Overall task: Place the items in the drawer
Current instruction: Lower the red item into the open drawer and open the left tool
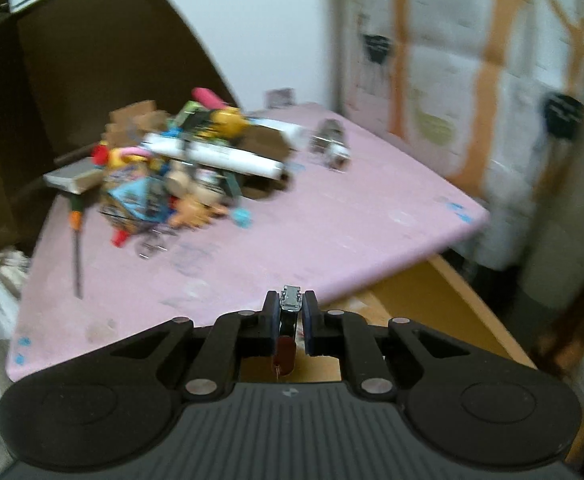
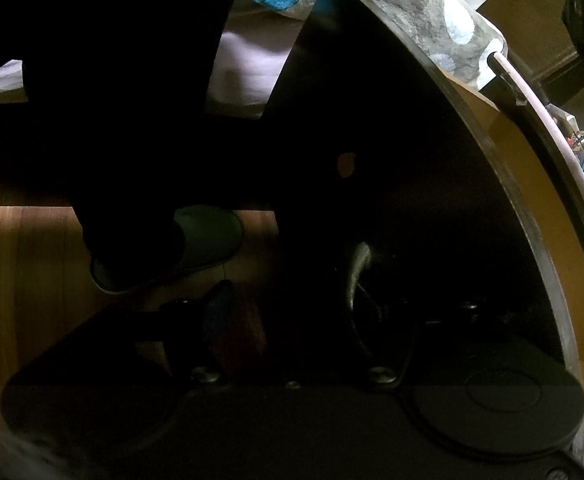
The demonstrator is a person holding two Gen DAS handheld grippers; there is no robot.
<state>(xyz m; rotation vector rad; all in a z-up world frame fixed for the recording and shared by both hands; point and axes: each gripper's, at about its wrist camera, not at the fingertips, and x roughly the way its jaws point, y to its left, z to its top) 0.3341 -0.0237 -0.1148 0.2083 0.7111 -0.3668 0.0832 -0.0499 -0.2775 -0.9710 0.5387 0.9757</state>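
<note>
Left wrist view: left gripper (image 1: pixel 292 312) clenched on small metal clip (image 1: pixel 292 297), red part (image 1: pixel 285 354) below jaws, held over near edge of pink table (image 1: pixel 332 220). Toy pile (image 1: pixel 172 168) far left on table. Open drawer (image 1: pixel 432 312) beneath table edge.

Right wrist view: dark. Right gripper (image 2: pixel 292 312) beside metal handle (image 2: pixel 358 268); grip state cannot be told. Slipper (image 2: pixel 196 244) on wood floor (image 2: pixel 20 264).

The left tongs (image 1: pixel 292 308) pinch a small metal clip (image 1: pixel 292 297) above the pink surface (image 1: pixel 332 232), well apart from the toy pile (image 1: pixel 180 168).

Matt pink tabletop (image 1: pixel 332 220); shiny metal clip (image 1: pixel 292 298); matt black plastic left gripper (image 1: pixel 292 312).
</note>
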